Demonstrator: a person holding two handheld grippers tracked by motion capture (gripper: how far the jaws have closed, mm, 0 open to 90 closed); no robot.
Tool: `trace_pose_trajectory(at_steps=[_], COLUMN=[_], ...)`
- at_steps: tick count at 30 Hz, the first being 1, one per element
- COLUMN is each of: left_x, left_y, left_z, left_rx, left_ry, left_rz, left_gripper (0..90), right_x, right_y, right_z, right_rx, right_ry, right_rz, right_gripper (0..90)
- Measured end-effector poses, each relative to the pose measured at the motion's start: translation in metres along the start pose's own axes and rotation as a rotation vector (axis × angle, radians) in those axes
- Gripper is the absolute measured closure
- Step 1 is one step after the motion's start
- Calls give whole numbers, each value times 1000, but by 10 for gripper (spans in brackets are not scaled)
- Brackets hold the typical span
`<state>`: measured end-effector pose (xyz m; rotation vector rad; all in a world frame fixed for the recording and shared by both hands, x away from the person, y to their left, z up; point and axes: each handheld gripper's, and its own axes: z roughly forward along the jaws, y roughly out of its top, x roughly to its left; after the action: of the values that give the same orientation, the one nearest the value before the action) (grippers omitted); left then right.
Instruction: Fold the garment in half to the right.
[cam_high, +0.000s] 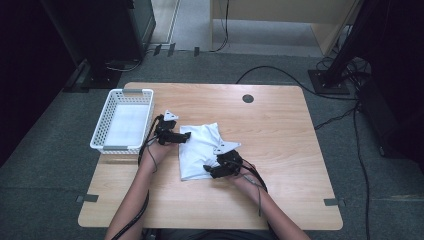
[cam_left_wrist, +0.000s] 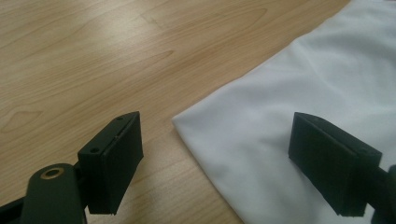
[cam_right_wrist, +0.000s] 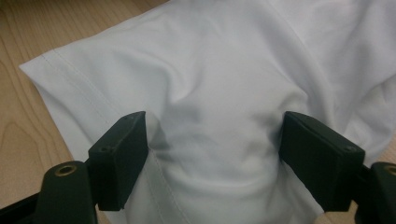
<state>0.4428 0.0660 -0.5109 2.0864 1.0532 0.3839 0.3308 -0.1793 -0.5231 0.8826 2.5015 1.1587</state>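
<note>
A light wooden table (cam_high: 280, 125) with rounded corners stands on grey carpet (cam_high: 50, 170), with a small dark round grommet (cam_high: 248, 98) set near its far edge. Beyond the table's far left corner stands a dark cabinet (cam_high: 100, 30) on a black base, and beyond its far edge a pale wooden piece of furniture (cam_high: 280, 20); off the far right corner a black stand foot (cam_high: 328, 80) sits on the carpet. Black cables (cam_high: 360, 150) trail over the carpet to the right of the table, and strips of grey tape (cam_high: 87, 198) lie on the carpet beside its near corners.
</note>
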Motion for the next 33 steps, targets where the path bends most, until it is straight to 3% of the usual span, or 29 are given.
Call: trace_pose_trajectory(at_steps=[5,19,24,33], left_x=[3,8,9,9], left_y=[1,2,0,-1], left_z=[2,9,11,10], left_rx=[-7,8,-17,-11], left_ry=[-2,5,18,31], left_rz=[-4,-14,8,31], left_gripper=[220,219,220,220], right_x=[0,1,1,1], right_y=[2,7,9,9], right_z=[2,9,10,11], right_rx=[-1,-1,-2,-1], right_ry=[0,2,2,-4], right_rz=[1,-2,-1,5], right_gripper=[239,239,238,231])
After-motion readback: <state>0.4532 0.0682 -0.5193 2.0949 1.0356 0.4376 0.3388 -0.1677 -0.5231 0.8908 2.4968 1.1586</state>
